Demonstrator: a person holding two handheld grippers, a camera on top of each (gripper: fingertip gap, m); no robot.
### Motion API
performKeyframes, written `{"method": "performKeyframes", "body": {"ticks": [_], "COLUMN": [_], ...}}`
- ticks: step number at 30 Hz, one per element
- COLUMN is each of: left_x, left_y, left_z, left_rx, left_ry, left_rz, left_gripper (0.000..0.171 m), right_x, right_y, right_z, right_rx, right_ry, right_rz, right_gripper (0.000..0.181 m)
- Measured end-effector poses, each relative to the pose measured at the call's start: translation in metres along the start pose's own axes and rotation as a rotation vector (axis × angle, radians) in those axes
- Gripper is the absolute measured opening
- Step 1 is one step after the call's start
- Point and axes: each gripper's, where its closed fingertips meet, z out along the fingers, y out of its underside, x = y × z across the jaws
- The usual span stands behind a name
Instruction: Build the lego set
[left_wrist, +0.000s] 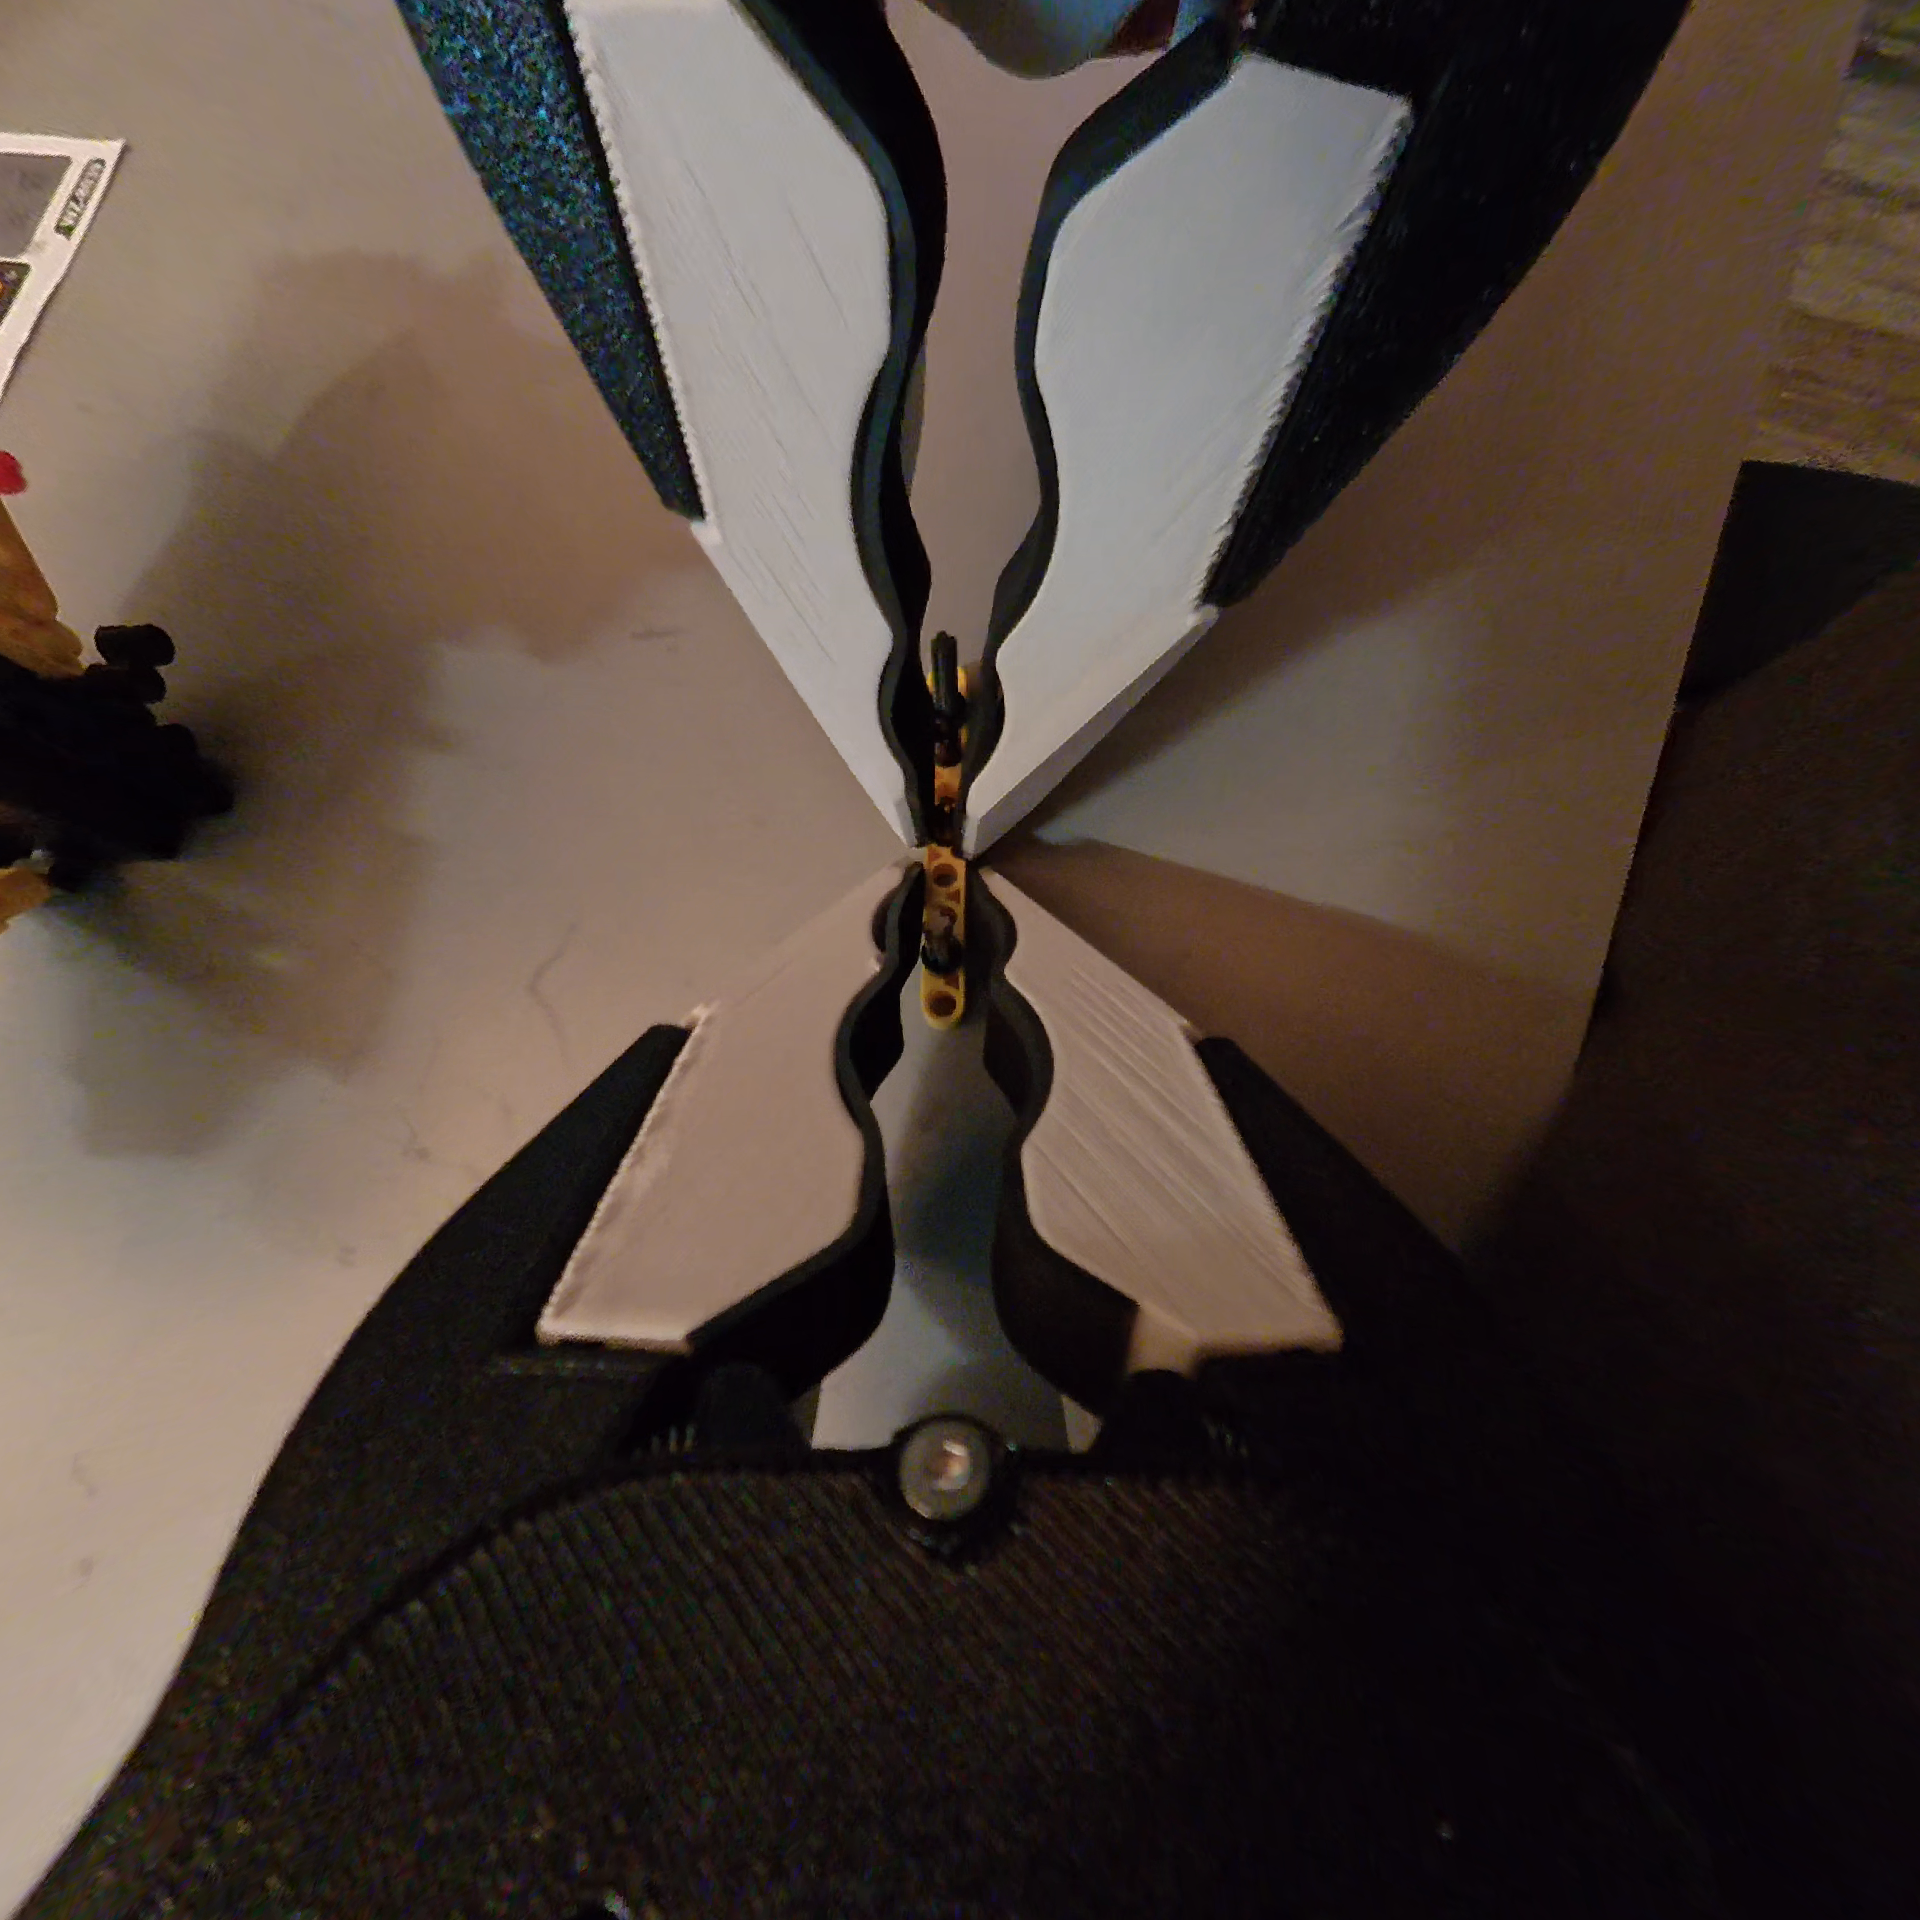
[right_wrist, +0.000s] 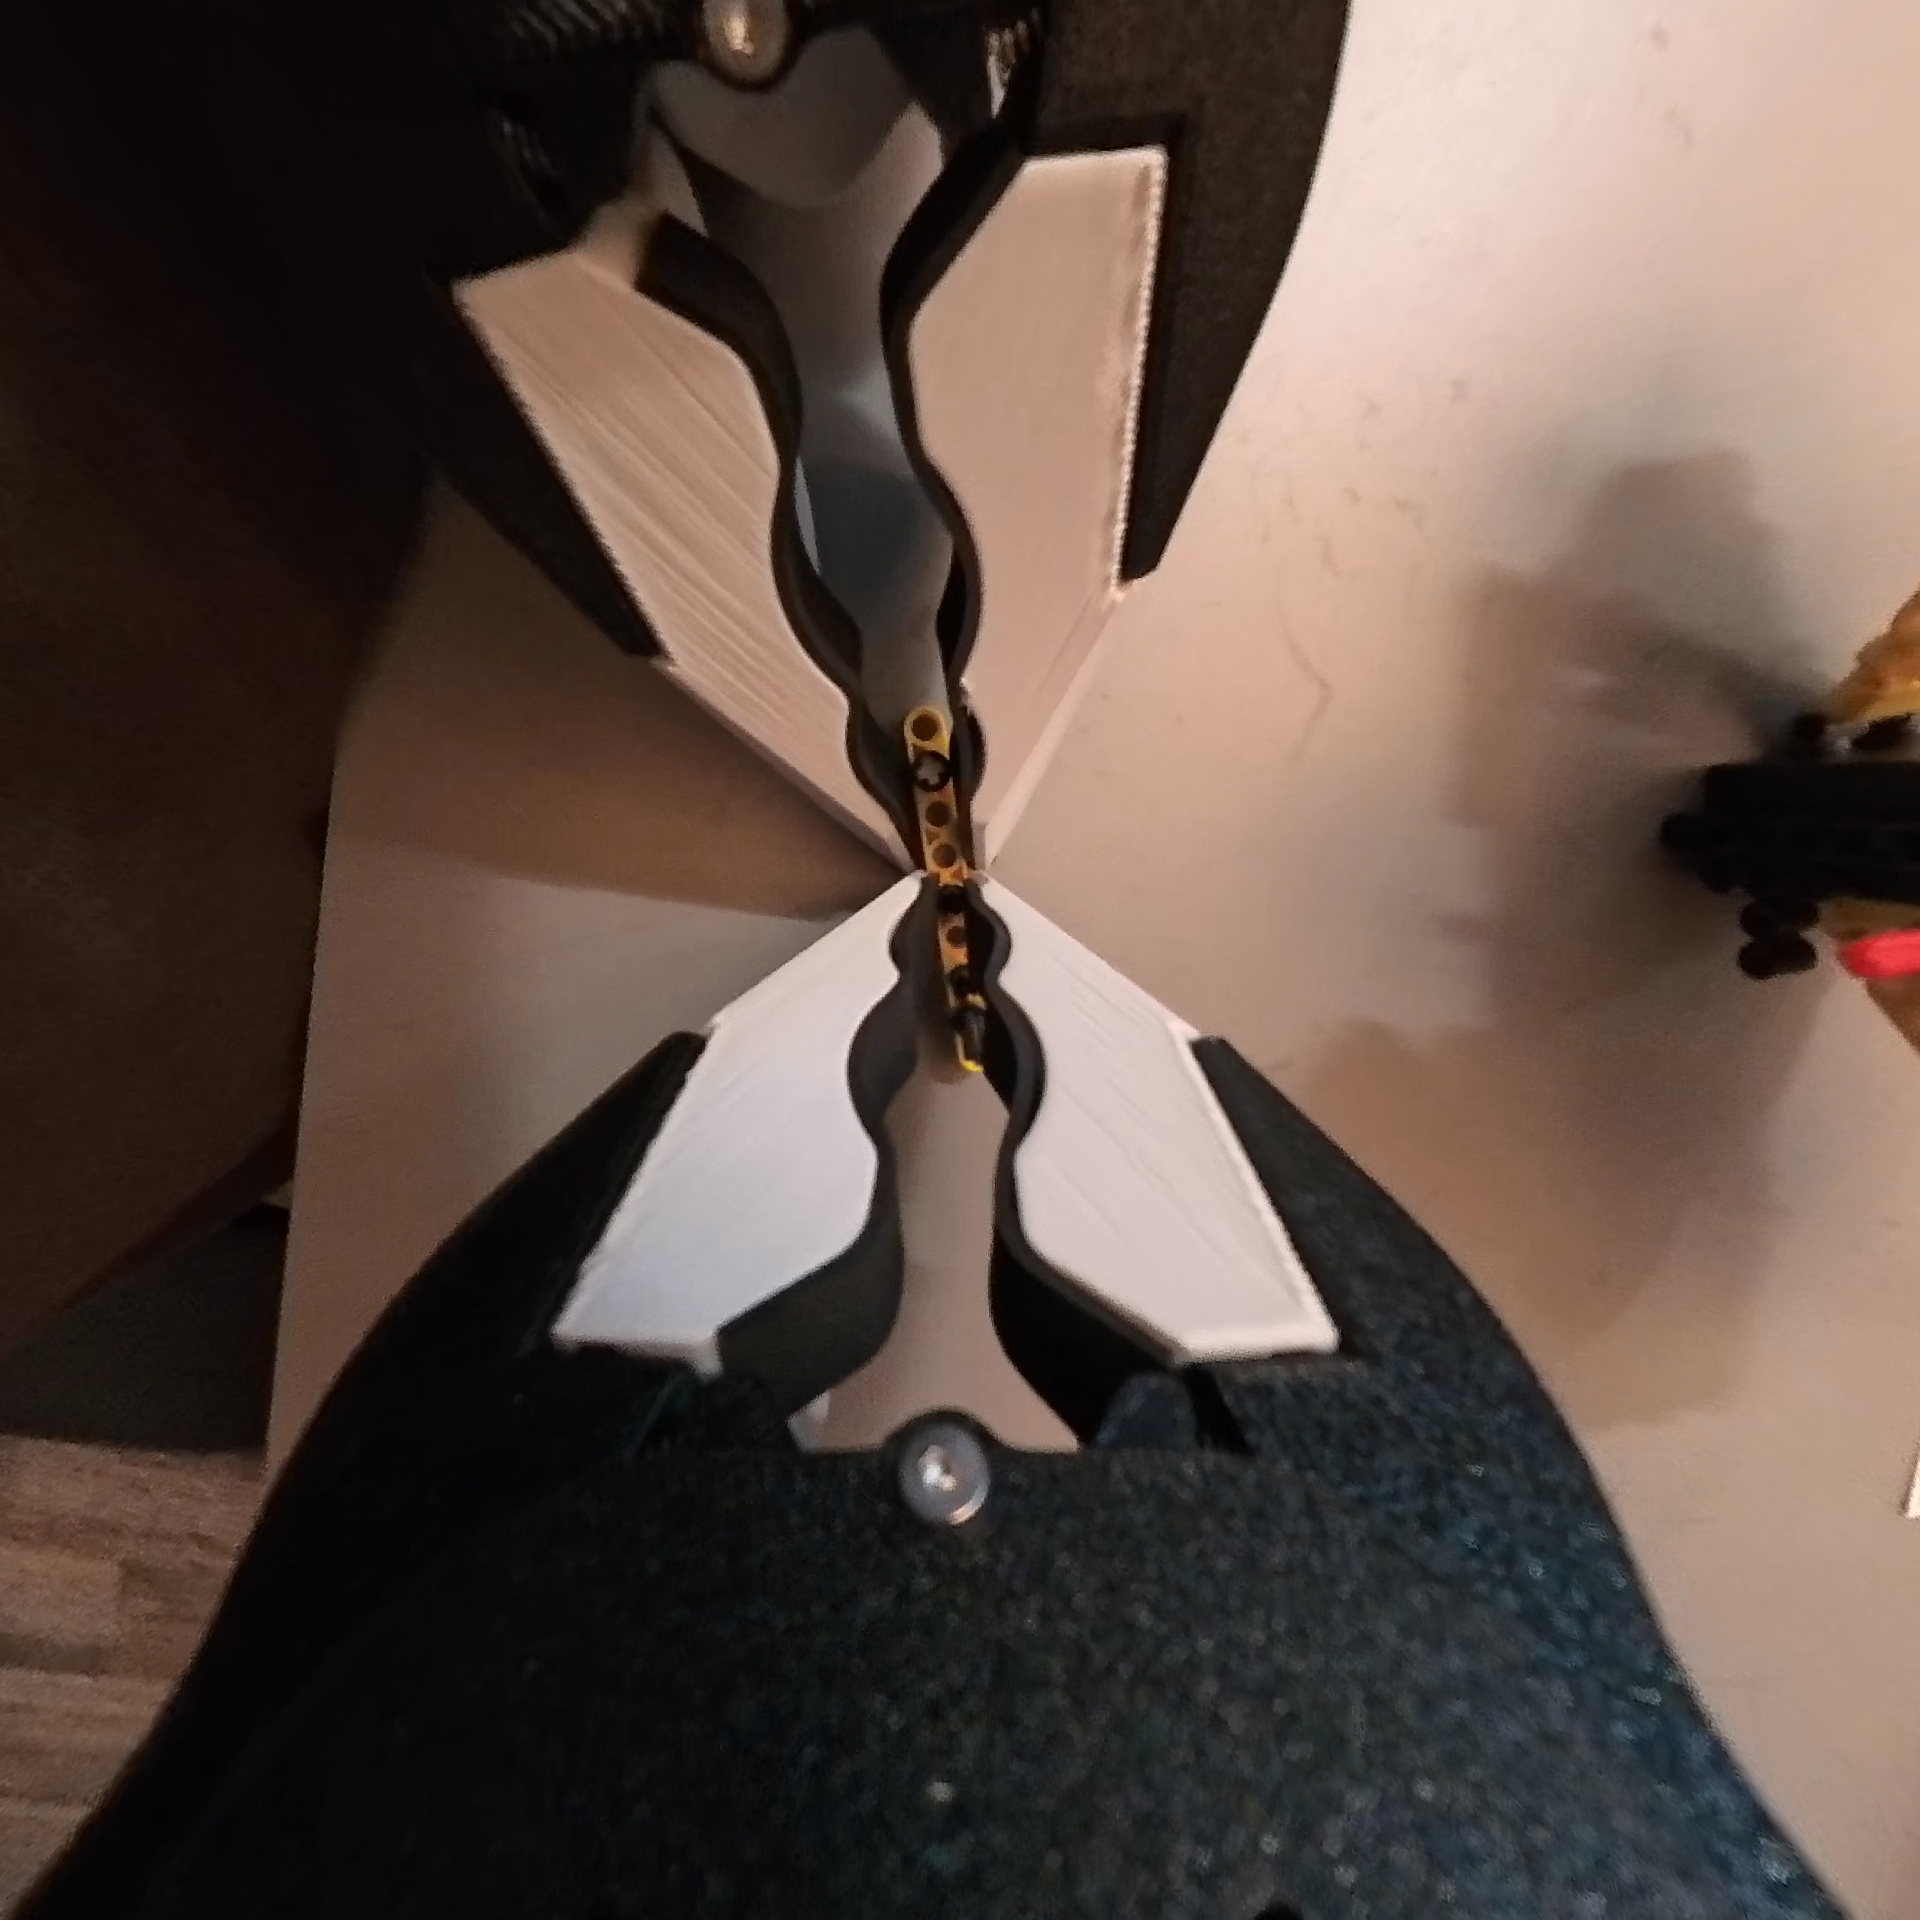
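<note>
My two grippers meet tip to tip above a pale table (left_wrist: 436, 935). My left gripper (left_wrist: 943, 871) comes in from the bottom of the left wrist view and is shut on one end of a thin yellow beam with holes (left_wrist: 943, 987), which carries black pins. My right gripper (left_wrist: 943, 828) comes in from the top and is shut on the beam's other end. In the right wrist view my right gripper (right_wrist: 951, 894) is at the bottom and the left gripper (right_wrist: 948, 854) at the top. The yellow beam (right_wrist: 935, 800) runs between both pairs of fingers.
A part-built model of black and yellow pieces (left_wrist: 94, 748) sits at the left of the table, and it also shows in the right wrist view (right_wrist: 1808, 831) with a red piece (right_wrist: 1881, 951). A printed sheet (left_wrist: 52, 229) lies far left. The table edge (left_wrist: 1621, 935) drops to a dark area at the right. The grippers are tip to tip, or close to it.
</note>
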Motion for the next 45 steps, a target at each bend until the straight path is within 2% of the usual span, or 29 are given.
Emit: {"method": "performKeyframes", "body": {"ticks": [4, 15, 25, 32, 33, 35, 36, 37, 38, 39, 41, 45], "left_x": [0.001, 0.005, 0.016, 0.015, 0.013, 0.012, 0.012, 0.012, 0.012, 0.012, 0.012, 0.011], "left_y": [0.000, -0.004, -0.008, -0.007, 0.002, 0.000, 0.000, 0.001, 0.000, -0.001, -0.001, 0.000], "left_z": [0.000, 0.001, 0.001, 0.001, 0.004, 0.002, 0.001, 0.001, 0.002, 0.002, 0.002, 0.001], "left_rx": [0.000, 0.008, 0.024, 0.020, -0.033, -0.014, -0.017, -0.024, -0.026, -0.023, -0.014, -0.009], "left_ry": [0.043, 0.017, 0.077, 0.093, 0.076, 0.072, 0.067, 0.063, 0.065, 0.073, 0.077, 0.026], "left_rz": [-0.052, -0.043, -0.062, -0.087, -0.087, -0.086, -0.070, -0.063, -0.061, -0.063, -0.066, -0.009], "left_gripper": [0.005, 0.006, 0.007, 0.007, 0.010, 0.007, 0.006, 0.006, 0.006, 0.006, 0.006, 0.006], "right_x": [0.000, -0.003, -0.013, -0.012, -0.013, 0.001, 0.014, 0.022, 0.023, 0.019, 0.019, 0.034], "right_y": [0.000, -0.001, 0.000, -0.001, -0.004, -0.037, -0.036, -0.022, -0.013, -0.012, -0.013, -0.011], "right_z": [-0.001, -0.007, -0.012, -0.013, -0.017, -0.063, -0.074, -0.070, -0.065, -0.063, -0.067, -0.083], "right_rx": [0.011, 0.134, 0.247, 0.367, 0.409, 0.711, 0.711, 0.594, 0.520, 0.516, 0.574, 0.687], "right_ry": [0.028, 0.012, -0.062, -0.099, -0.115, -0.196, -0.119, 0.020, 0.075, 0.047, 0.018, 0.071], "right_rz": [0.021, 0.092, 0.131, 0.229, 0.252, 0.402, 0.392, 0.299, 0.254, 0.275, 0.338, 0.434], "right_gripper": [0.003, 0.002, 0.001, 0.001, 0.001, 0.001, 0.000, 0.001, 0.002, 0.002, 0.002, 0.002]}}
